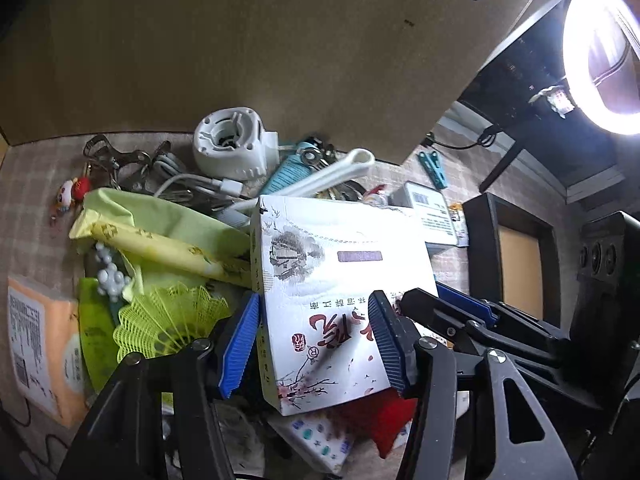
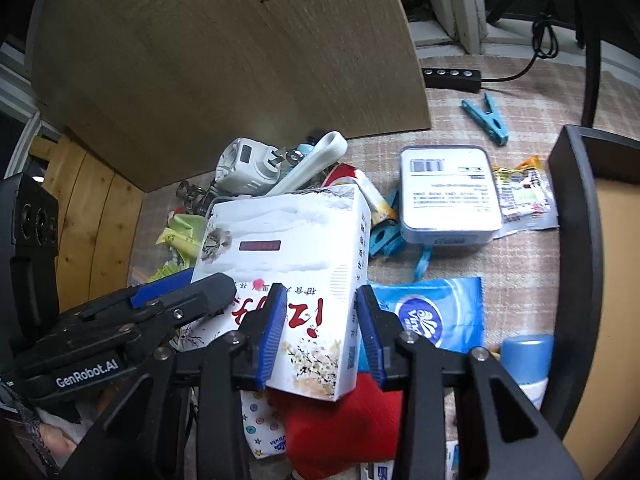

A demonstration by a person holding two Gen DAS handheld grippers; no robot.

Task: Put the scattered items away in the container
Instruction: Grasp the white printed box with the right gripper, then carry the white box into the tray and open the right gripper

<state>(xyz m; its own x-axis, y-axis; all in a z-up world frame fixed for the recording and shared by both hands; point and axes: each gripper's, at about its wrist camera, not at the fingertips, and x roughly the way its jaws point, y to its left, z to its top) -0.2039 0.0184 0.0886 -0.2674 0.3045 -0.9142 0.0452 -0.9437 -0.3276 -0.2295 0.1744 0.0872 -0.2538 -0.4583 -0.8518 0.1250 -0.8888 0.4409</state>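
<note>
A white tissue box [image 1: 336,296] with ink-painting print and red characters lies on a pile of clutter; it also shows in the right wrist view [image 2: 292,264]. My left gripper [image 1: 316,340] has its blue pads against the box's two sides and is shut on it. My right gripper [image 2: 322,336] grips the same box's right edge, one pad on top and one on the side. The dark-framed container [image 2: 576,216] stands at the right, and also shows in the left wrist view [image 1: 480,248].
Scattered around are a white motor housing [image 1: 230,148], yellow-green packets [image 1: 160,232], a green mesh fan [image 1: 168,316], an orange tissue pack [image 1: 40,344], a white tin [image 2: 448,196], a blue Vinda pack [image 2: 436,312], a teal clothes peg [image 2: 486,118], a red cloth [image 2: 340,424] and a wooden board [image 2: 224,60] behind.
</note>
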